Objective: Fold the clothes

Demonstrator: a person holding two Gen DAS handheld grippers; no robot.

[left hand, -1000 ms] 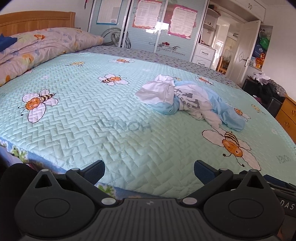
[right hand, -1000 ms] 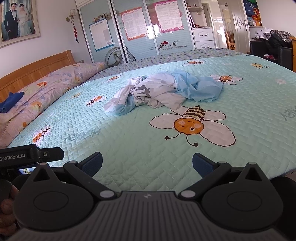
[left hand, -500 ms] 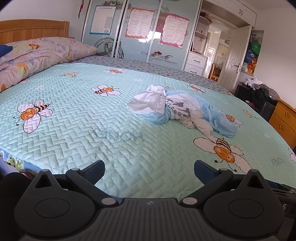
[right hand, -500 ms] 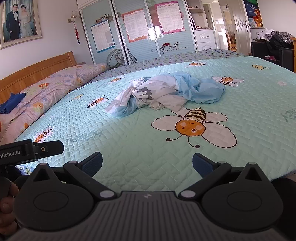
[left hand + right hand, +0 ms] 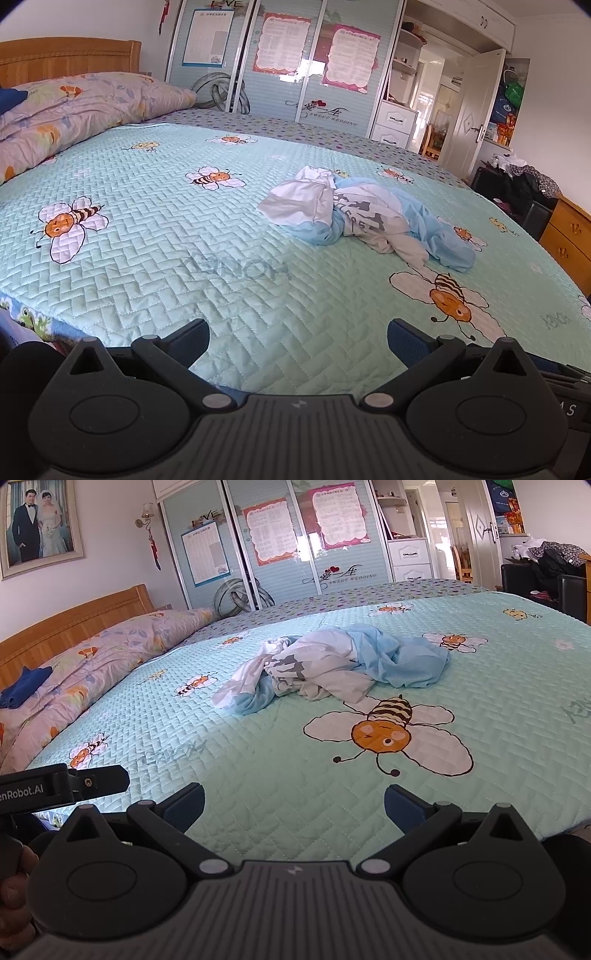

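Observation:
A crumpled white and light-blue garment [image 5: 364, 218] [image 5: 332, 668] lies in a heap near the middle of the bed, on the mint quilt with bee prints [image 5: 184, 229] [image 5: 517, 709]. My left gripper [image 5: 297, 341] hovers over the quilt's near edge, open and empty, well short of the heap. In the right wrist view my right gripper [image 5: 293, 806] is also open with nothing between its fingers, near the bed's front edge, with a large bee print between it and the clothes. The left gripper's body and a hand [image 5: 14, 897] show at the lower left of that view.
A floral duvet [image 5: 74, 110] and a wooden headboard [image 5: 74, 624] lie at the left, with a blue cloth [image 5: 22, 690] on the duvet. Wardrobe doors [image 5: 288, 62] stand behind the bed. A wooden dresser [image 5: 569, 240] and a dark chair with clothes [image 5: 517, 188] are at the right.
Both views have shifted slightly and risen a little; the garment heap has not moved. Both grippers stay open and empty.

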